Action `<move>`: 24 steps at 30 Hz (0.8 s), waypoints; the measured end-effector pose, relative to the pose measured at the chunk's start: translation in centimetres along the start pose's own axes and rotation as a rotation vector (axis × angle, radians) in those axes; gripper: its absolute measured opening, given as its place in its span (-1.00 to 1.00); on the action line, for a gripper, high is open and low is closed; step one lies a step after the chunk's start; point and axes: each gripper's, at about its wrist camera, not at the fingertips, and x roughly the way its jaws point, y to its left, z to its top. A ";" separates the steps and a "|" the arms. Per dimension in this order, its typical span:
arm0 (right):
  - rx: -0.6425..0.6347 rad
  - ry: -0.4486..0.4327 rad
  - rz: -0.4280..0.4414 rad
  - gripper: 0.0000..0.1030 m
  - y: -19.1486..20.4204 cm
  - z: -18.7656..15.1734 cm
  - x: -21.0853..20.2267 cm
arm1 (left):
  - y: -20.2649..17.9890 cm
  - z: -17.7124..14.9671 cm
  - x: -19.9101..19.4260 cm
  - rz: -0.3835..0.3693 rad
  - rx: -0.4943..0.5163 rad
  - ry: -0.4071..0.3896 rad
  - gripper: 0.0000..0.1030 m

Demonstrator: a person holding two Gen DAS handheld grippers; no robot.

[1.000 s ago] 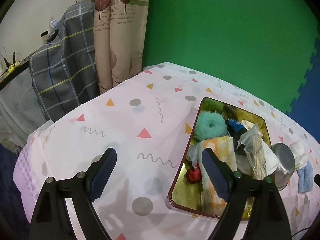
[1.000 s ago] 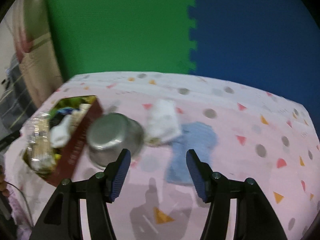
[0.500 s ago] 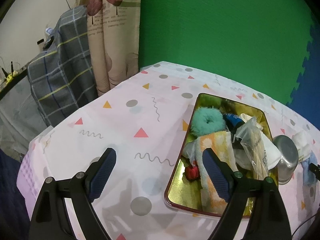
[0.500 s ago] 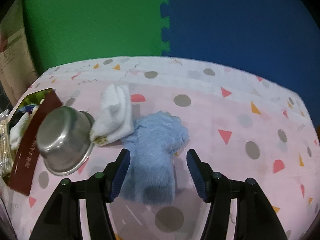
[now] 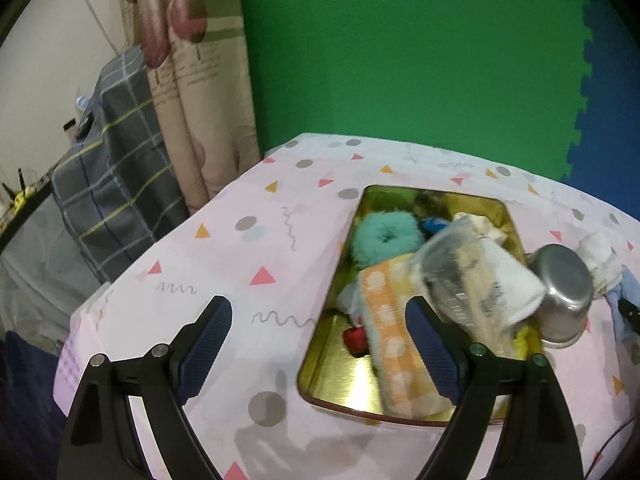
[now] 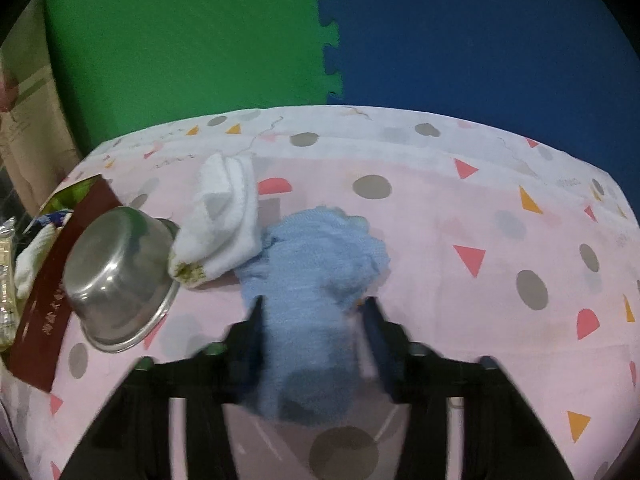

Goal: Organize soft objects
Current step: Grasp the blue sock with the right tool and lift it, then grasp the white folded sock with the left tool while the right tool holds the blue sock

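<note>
A fluffy blue cloth lies on the pink patterned tablecloth, and my right gripper straddles it. Its jaws are closing, and both pads press into the bunched cloth. A white sock lies just beyond it on the left, touching it. Beside the sock, an upturned steel bowl leans on the tray's dark red wall. In the left wrist view the gold tray holds a teal scrunchie, an orange checked cloth and a clear plastic bag. My left gripper hangs open above the table by the tray's left edge, holding nothing.
A small red item lies in the tray. Green and blue foam mats form the wall behind the table. A plaid cloth and a curtain stand past the table's left edge.
My right gripper has dropped and moved forward over the blue cloth, and its jaws have narrowed onto it. My left gripper has shifted a little and rolled, still open.
</note>
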 end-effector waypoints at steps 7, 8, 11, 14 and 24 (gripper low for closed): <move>-0.010 -0.016 -0.006 -0.51 -0.4 -0.4 -0.9 | -3.2 1.1 -2.0 -0.070 0.056 -0.017 0.68; -0.009 -0.019 -0.011 -0.53 -0.7 -0.6 -1.2 | -3.8 1.2 -2.2 -0.089 0.061 -0.014 0.68; -0.012 -0.025 -0.041 -0.53 -1.8 -1.0 -1.8 | -6.1 1.4 -2.8 -0.140 0.099 -0.015 0.69; 0.013 -0.027 -0.061 -0.53 -3.6 -1.6 -2.5 | -9.0 1.4 -3.5 -0.181 0.156 -0.025 0.69; 0.038 -0.040 -0.118 -0.56 -7.8 -3.6 -5.0 | -18.8 1.1 -5.7 -0.418 0.292 0.009 0.69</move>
